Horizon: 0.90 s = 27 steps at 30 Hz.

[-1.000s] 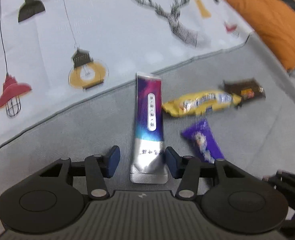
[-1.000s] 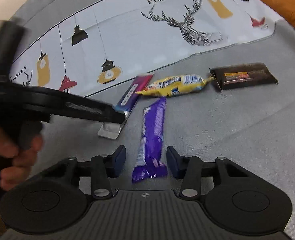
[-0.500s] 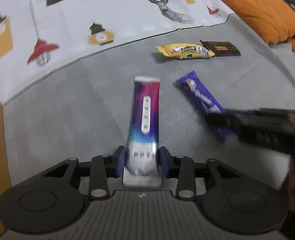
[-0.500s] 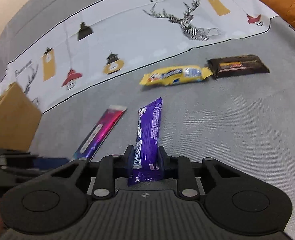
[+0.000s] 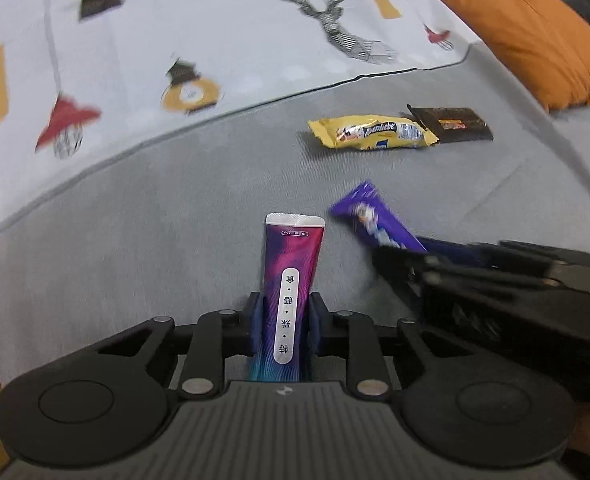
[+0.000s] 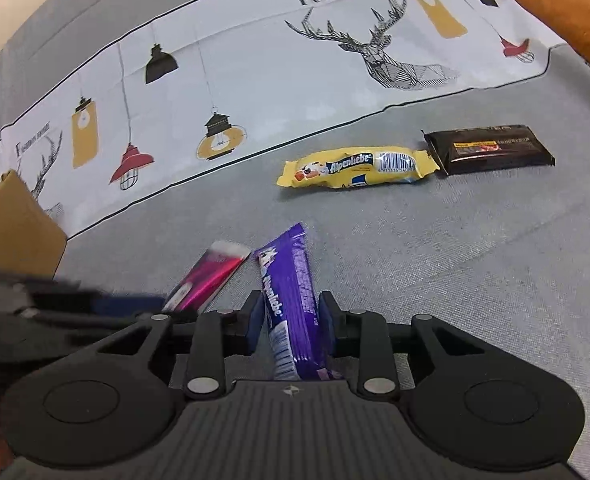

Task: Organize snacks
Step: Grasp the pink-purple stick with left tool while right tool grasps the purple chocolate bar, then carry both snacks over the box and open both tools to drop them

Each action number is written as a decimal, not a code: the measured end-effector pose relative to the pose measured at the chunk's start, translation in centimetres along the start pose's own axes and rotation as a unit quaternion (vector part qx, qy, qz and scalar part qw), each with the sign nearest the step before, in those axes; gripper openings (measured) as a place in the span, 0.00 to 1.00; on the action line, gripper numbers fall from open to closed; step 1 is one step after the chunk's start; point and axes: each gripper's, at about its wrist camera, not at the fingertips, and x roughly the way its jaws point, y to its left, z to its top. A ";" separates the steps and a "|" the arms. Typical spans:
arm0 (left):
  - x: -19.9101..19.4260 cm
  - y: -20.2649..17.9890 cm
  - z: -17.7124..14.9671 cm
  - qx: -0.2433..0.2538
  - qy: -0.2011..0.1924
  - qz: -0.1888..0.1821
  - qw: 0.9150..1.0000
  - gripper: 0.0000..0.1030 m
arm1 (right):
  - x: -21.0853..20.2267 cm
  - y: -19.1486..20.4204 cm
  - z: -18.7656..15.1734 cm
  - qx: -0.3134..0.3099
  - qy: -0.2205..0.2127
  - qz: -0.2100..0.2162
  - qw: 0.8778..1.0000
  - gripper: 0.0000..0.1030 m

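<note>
Snacks number four: a pink-purple sachet [image 5: 291, 280], a purple bar [image 6: 291, 304], a yellow Alpenliebe pack [image 6: 359, 167] and a dark brown bar [image 6: 491, 150]. A second ago both grippers stood spread around the near ends of the sachet and the purple bar as they lay on the grey surface [image 6: 455, 264]; since then both have closed, and the two wrappers now stick up and forward from the fingers, apparently raised off the cloth. The left gripper [image 5: 286, 322] has its fingers clenched on the lower part of the sachet, whose sealed silver end points away. The right gripper [image 6: 291, 322] has its fingers pressed against both sides of the purple bar, gripping near its barcode end. The two held snacks lie close side by side. The yellow pack and the brown bar remain on the grey surface farther off, end to end and touching, near the edge of a white printed cloth [image 6: 295, 60]. One orange cushion [image 5: 535, 40] sits at the right, and one tan box [image 6: 11, 232] at the left.
</note>
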 end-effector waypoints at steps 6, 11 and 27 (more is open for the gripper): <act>-5.3 -0.4 -1.4 0.010 -0.023 0.019 1.000 0.24 | -1.7 0.9 -0.7 0.013 -0.004 0.018 1.000 0.15; -10.4 -0.1 -2.5 0.000 -0.033 0.026 0.999 0.23 | -6.4 3.6 -2.1 -0.017 -0.028 0.046 0.998 0.15; -29.8 6.6 -6.6 -0.086 -0.108 0.029 0.990 0.23 | -22.4 19.5 -2.1 -0.111 -0.114 0.083 0.984 0.15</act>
